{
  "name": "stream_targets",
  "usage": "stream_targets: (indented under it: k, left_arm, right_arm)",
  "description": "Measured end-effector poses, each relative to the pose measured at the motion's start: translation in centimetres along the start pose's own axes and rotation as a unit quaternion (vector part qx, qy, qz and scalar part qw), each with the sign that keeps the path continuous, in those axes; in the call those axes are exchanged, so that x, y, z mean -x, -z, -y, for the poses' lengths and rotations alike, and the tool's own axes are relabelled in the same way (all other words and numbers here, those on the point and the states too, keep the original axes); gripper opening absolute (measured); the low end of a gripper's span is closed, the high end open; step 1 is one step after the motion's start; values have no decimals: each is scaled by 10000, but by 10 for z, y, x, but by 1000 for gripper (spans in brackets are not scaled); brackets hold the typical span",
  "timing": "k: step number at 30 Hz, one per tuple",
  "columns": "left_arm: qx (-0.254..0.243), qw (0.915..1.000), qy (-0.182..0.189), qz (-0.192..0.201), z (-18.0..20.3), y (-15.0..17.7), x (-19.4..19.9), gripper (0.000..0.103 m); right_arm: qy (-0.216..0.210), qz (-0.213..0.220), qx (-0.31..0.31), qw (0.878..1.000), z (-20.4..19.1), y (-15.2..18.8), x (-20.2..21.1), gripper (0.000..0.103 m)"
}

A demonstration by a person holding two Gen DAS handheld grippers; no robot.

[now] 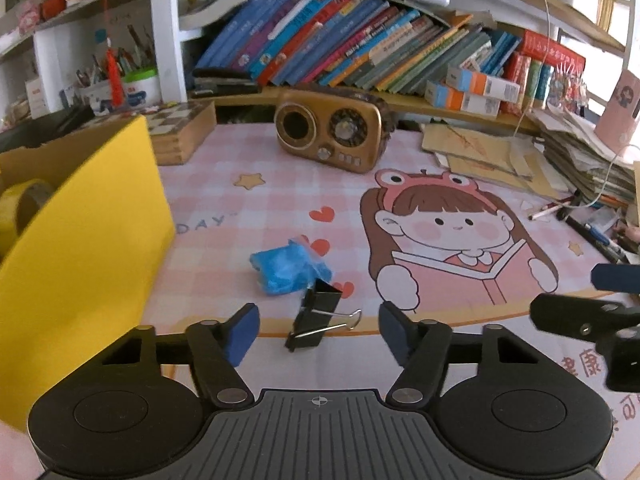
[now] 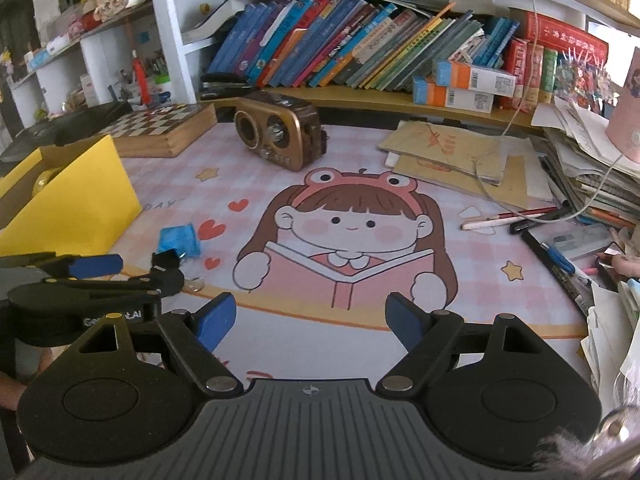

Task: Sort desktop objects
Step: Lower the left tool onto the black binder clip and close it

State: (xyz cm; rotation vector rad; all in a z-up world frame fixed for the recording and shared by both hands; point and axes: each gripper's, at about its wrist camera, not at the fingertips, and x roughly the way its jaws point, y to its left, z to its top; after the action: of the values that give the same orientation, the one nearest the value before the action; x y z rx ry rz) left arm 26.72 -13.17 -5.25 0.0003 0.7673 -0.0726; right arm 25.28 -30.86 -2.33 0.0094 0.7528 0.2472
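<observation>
Desk mat [image 1: 248, 200]: we see a pink checked mat with a cartoon girl reading a book; it covers the desk in front of the shelf of leaning books [image 1: 360, 44].
Yellow box [image 1: 80, 232]: we find it open at the mat's left edge, with a roll of yellow tape [image 1: 24, 204] inside.
Radio [image 1: 332, 136]: a brown retro set that stands at the back of the mat, well apart from the small items.
Left gripper [image 1: 318, 332]: we hold it low over the mat's near edge, its blue pads parted on either side of the clip and not pressing on it.
Right gripper [image 2: 310, 320]: released, jaws wide with nothing between them, over the printed book.
Blue packet [image 1: 288, 268]: a crumpled blue plastic wrap that lies on the mat near the box, just behind the clip.
Binder clip [image 1: 316, 316]: black, with silver wire handles; it lies on its side between the left gripper's pads, one handle pointing right.
</observation>
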Motion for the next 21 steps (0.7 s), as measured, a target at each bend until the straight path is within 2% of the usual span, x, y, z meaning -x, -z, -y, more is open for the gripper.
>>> stream_targets:
  k: [5, 9, 15, 21]
  left_arm:
    - [131, 9998, -106, -142, 1, -1, -19, 50]
    - [146, 9996, -94, -209, 0, -1, -27, 28]
    - [193, 9997, -113, -85, -5, 4, -13, 20]
    - [238, 9996, -156, -45, -17, 12, 18, 20]
  right_arm:
    - [44, -44, -72, 10000, 9, -2, -4, 81]
    - [51, -115, -93, 9999, 14, 0, -7, 81]
    - [-15, -167, -86, 9998, 13, 0, -11, 81]
    - [-236, -220, 17, 9995, 1, -3, -21, 81]
